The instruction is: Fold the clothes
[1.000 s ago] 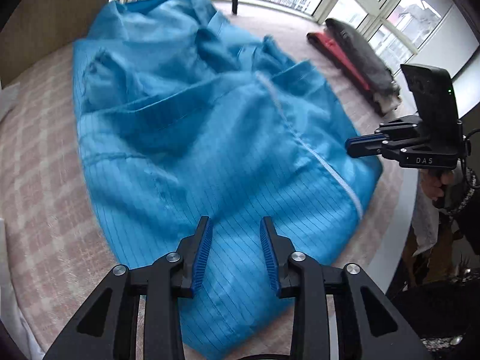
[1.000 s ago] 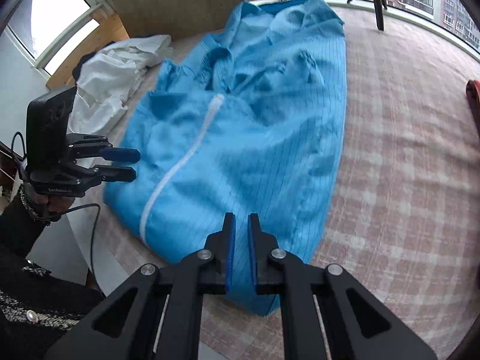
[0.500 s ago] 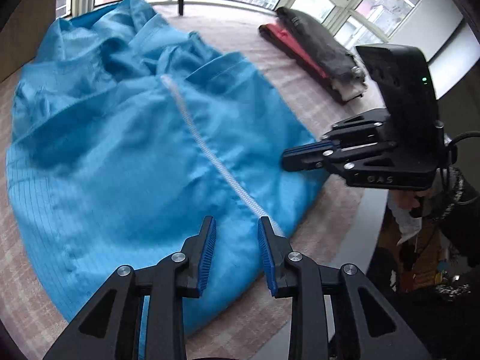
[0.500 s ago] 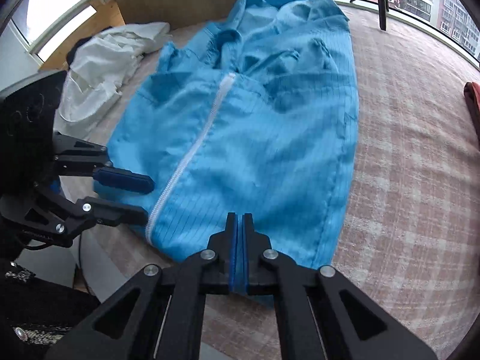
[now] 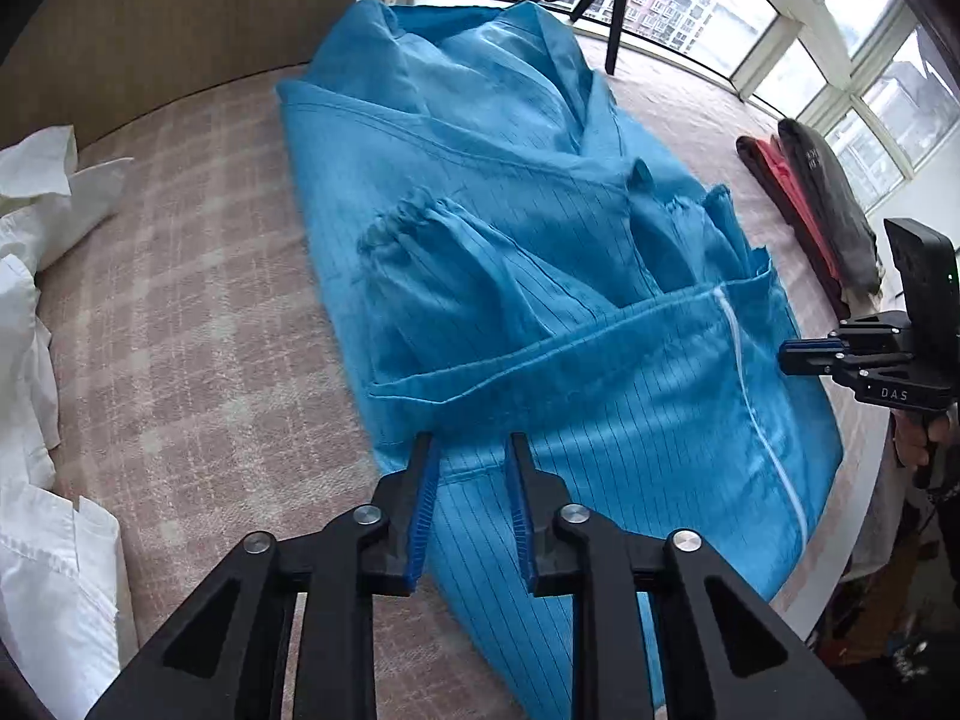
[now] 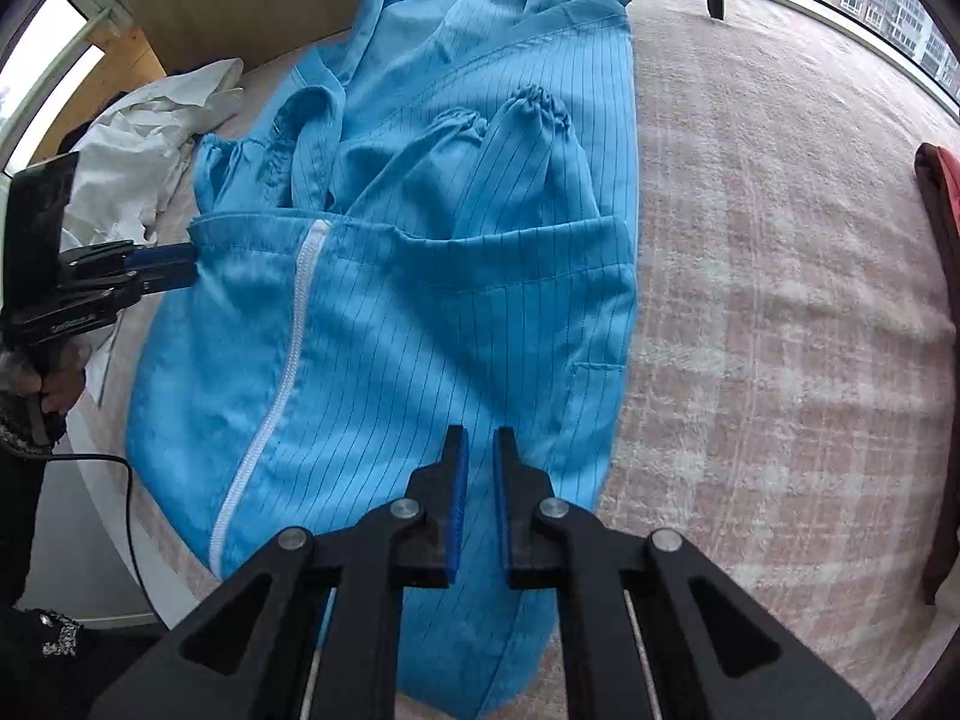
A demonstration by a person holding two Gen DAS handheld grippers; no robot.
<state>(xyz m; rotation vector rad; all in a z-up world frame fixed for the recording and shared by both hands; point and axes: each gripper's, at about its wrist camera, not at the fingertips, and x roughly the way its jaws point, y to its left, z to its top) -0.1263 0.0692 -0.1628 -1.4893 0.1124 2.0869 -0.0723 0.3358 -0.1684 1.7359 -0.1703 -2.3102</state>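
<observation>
1. A second ago my left fingers (image 5: 423, 504) stood wider apart. Now the gap is narrower and closing, with nothing nipped between the pads.
2. Half a second ago my right fingers (image 6: 459, 480) were pressed flat together. Now a thin slit shows between them and they are opening (they hold nothing).
3. Half a second ago the white zip (image 5: 750, 396) ran right up to my left fingertips. Now it lies off at 3 o'clock, and plain striped cloth fills the gap instead.
4. The blue garment (image 5: 600, 390) lies spread on the counter (image 5: 198, 300), running away from both pairs of fingers towards 12 o'clock. Its near part is doubled back over the rest, and gathered cuffs peek out beyond the folded edge.
5. My left fingertips sit at the left end of that folded edge. Seen from the right wrist they just meet the cloth's side, though I cannot tell whether they touch it.
6. My right fingers hang over the garment's near right part, with the zip at 9 o'clock and the left fingers at 10 o'clock.
7. White cloth (image 5: 36, 570) is heaped at 9 o'clock from my left fingers, apart from the blue garment.
</observation>
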